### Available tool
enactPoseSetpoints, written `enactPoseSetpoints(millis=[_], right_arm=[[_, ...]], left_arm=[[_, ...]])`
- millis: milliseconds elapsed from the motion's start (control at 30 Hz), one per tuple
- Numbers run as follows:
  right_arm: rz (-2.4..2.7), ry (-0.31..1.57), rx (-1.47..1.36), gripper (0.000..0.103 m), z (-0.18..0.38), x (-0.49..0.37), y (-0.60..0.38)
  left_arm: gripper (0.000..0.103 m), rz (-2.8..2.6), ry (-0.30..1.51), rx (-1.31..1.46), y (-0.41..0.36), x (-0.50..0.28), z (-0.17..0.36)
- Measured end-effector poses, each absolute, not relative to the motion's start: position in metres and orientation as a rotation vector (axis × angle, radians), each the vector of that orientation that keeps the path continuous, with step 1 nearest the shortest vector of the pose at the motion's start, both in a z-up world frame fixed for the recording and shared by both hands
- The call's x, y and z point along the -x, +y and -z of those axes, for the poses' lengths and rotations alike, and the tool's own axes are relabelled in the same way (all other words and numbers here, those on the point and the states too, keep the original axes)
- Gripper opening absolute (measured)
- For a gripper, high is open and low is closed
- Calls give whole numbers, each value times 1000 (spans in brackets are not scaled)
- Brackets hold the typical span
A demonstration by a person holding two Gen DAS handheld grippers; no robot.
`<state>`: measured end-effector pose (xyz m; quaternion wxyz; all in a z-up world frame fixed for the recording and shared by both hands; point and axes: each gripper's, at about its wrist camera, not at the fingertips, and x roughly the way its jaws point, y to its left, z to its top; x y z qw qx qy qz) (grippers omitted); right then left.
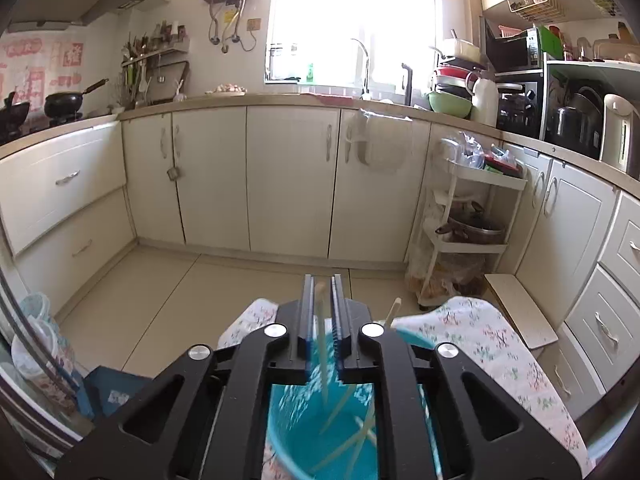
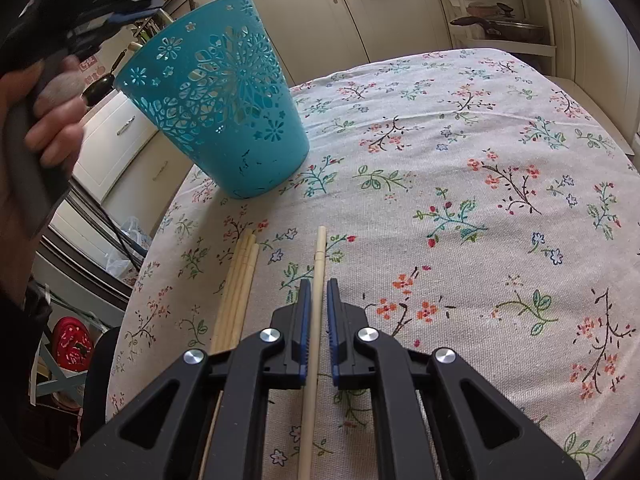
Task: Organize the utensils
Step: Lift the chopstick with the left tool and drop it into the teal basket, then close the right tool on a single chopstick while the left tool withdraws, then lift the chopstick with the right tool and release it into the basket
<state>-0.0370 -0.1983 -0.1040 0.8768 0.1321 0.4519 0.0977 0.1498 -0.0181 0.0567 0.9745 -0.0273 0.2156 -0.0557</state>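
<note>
Teal basket (image 2: 224, 120): upright on the floral tablecloth (image 2: 460, 200), several chopsticks inside. Left gripper (image 1: 322, 280): above the basket's mouth, jaws slightly apart, a chopstick (image 1: 320, 320) between them, grip unclear. Right gripper (image 2: 316, 284): near side of the basket, low over the cloth, jaws clamped on one chopstick (image 2: 318, 280). Loose chopsticks (image 2: 240, 280): bundle on the cloth below the basket, left of the right gripper

1. I see a teal cut-out basket (image 2: 216, 112) standing upright on the floral cloth, chopsticks inside.
2. Pale chopsticks (image 2: 240, 280) lie bundled nearby.
3. One chopstick (image 2: 318, 280) lies apart, seemingly flat.
</note>
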Motion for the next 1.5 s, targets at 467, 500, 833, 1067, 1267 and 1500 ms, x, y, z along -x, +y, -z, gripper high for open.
enactPoseSetpoints(millis=[467,500,833,1067,1267,1500], right_arm=[[-167,941,-117,6,100,38,-180],[-158,940,-76,6,100,39,-175],[-136,951,71,9,99,51,-161],[-137,975,20,8,97,54,-169],[-133,973,5,6,93,55,-171],[-217,887,-175,6,62,66,-190]], left_arm=[[57,64,589,45,27,-38,28],[57,63,627,41,27,-39,42],[59,71,793,78,34,-49,100],[61,76,800,93,33,-54,100],[66,68,796,84,32,-53,100],[72,65,799,74,31,-53,100]])
